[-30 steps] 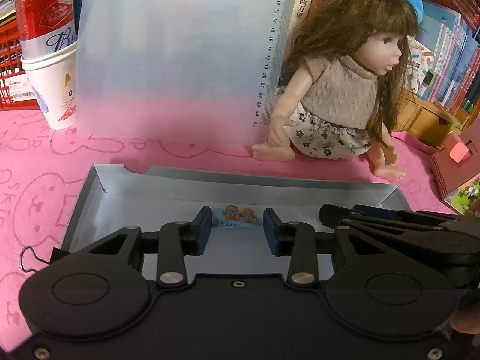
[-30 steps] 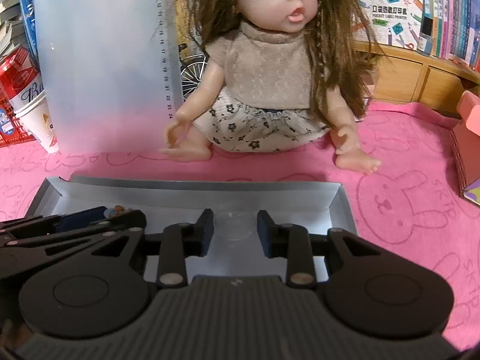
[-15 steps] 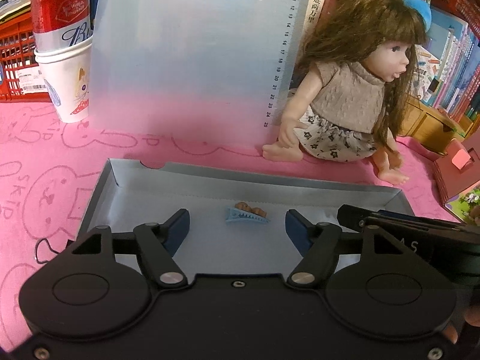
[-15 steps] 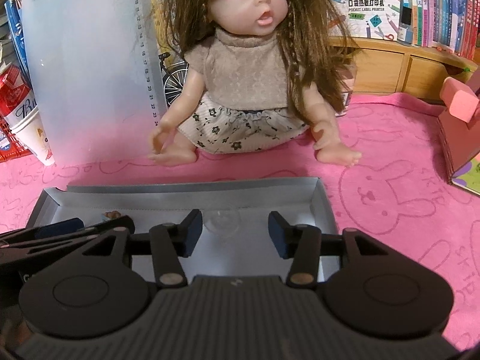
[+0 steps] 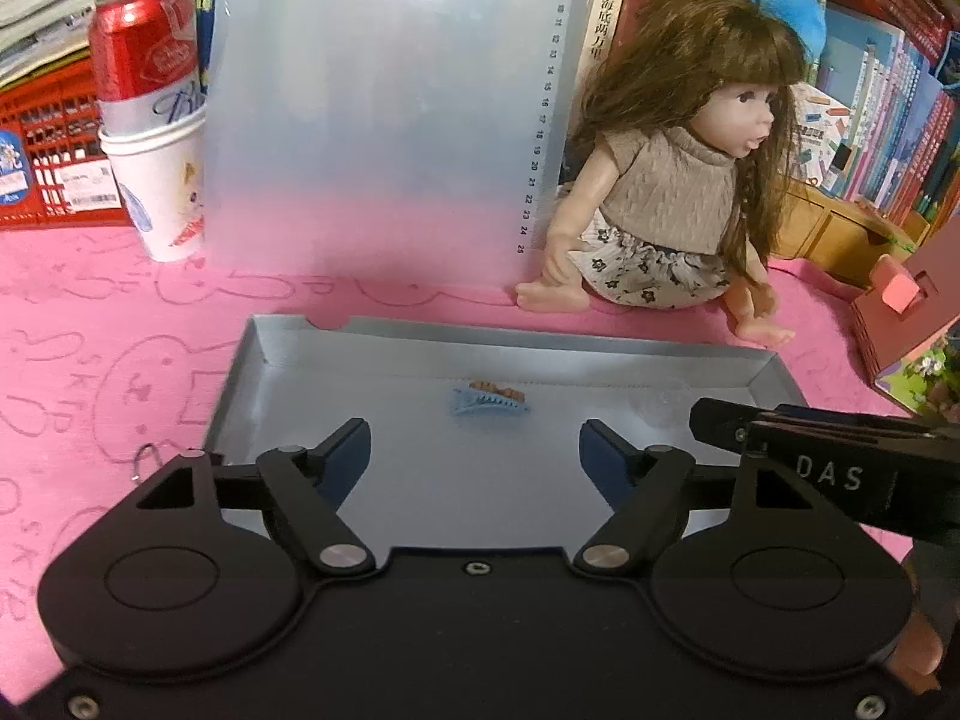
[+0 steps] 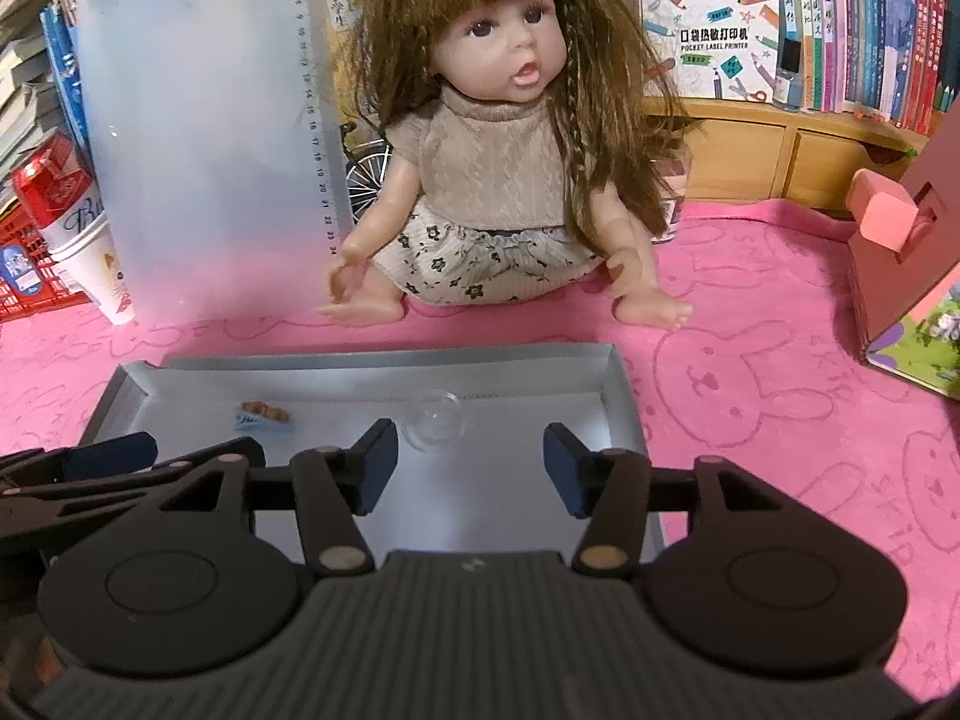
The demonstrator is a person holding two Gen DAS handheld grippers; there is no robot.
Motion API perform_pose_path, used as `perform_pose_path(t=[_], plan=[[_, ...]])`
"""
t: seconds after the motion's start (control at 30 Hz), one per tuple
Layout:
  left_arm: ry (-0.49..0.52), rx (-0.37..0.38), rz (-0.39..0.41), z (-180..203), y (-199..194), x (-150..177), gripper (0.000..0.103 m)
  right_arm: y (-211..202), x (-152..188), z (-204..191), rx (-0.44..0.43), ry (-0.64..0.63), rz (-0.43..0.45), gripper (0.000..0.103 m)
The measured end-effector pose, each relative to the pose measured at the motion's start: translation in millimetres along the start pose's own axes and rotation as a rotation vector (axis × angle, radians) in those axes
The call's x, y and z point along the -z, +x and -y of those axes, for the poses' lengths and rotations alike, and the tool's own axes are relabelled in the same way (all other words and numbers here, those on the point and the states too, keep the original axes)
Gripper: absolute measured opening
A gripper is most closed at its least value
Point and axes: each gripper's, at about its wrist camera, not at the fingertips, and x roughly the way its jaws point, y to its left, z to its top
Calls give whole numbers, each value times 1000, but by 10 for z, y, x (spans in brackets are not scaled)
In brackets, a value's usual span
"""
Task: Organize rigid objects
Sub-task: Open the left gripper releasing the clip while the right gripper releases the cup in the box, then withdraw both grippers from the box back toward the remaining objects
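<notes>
A shallow grey tray (image 5: 282,342) lies on the pink cloth; it also shows in the right wrist view (image 6: 618,384). A small blue hair clip with brown decorations (image 5: 489,401) lies in it toward the back, also seen in the right wrist view (image 6: 264,417). A clear glass ball (image 6: 435,421) rests in the tray to the right of the clip. My left gripper (image 5: 474,459) is open and empty, above the tray just short of the clip. My right gripper (image 6: 468,468) is open and empty, just short of the ball.
A doll (image 5: 666,204) sits behind the tray, also in the right wrist view (image 6: 498,180). A frosted plastic board (image 5: 384,108) stands upright at the back. A red can in a paper cup (image 5: 153,138) stands left. A pink cardboard house (image 6: 900,252) is right. Books line the back.
Both grippers opened wide and pulled back and up. The hair clip left the left gripper's jaws and lies in the tray; the glass ball now lies free ahead of the right gripper.
</notes>
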Motion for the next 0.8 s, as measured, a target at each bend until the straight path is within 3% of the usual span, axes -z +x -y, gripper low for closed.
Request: perform_pose_path(t=[0.8], plan=[[54, 44, 80, 6, -1209, 482, 77, -1058, 478, -131, -63, -111, 81, 75]])
